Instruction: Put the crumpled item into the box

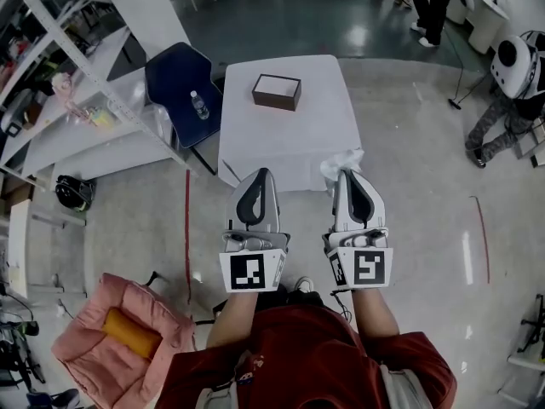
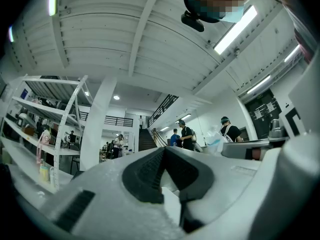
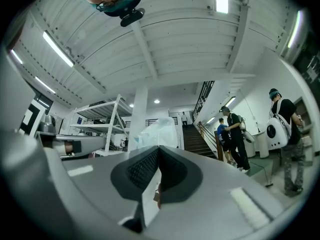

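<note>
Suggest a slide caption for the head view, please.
Right gripper shut on the crumpled item near the white table's front edge; the box sits farther back.

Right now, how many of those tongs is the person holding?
2. The left tongs, shut and empty, point at the near edge of the white table; the right tongs beside them are shut on the crumpled item.

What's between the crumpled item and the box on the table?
Only bare tablecloth between crumpled item and box, seen in the head view.
</note>
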### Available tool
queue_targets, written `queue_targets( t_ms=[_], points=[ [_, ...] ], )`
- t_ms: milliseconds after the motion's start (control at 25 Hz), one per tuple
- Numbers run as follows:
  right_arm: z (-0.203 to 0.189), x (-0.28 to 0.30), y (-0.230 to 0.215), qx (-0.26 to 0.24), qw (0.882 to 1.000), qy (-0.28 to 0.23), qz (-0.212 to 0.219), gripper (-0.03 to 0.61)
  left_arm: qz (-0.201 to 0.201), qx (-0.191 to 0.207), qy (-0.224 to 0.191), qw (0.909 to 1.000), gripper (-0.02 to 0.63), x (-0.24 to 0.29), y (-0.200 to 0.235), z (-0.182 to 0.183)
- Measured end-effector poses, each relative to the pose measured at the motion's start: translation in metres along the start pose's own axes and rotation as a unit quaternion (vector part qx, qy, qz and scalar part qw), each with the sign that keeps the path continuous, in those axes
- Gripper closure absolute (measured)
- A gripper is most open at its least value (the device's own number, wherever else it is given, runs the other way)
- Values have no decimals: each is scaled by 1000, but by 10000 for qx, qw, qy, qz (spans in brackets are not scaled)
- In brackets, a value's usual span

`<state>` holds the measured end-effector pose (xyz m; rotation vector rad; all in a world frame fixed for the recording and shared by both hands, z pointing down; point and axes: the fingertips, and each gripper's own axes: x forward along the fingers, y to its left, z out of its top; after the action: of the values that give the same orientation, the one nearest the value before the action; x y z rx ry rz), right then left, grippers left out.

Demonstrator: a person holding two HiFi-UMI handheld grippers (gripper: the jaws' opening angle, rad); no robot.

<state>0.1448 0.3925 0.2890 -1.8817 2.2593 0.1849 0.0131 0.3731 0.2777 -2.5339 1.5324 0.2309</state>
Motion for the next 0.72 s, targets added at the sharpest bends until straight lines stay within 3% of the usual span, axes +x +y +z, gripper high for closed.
queue_targets(
  t_ms=[320,440,720],
  points=[
    [-13,27,3,-22,10000,39,58,575,35,-57,-73,10000,611,18,16,-10],
    [-17,41,6,-75,10000,26,60,575,75,-250,-217,9994,611,30,24,-7],
    [-22,94,17,-142,9999,34,21,575,12,-342,-300,9990,611,65,64,-10]
  ],
)
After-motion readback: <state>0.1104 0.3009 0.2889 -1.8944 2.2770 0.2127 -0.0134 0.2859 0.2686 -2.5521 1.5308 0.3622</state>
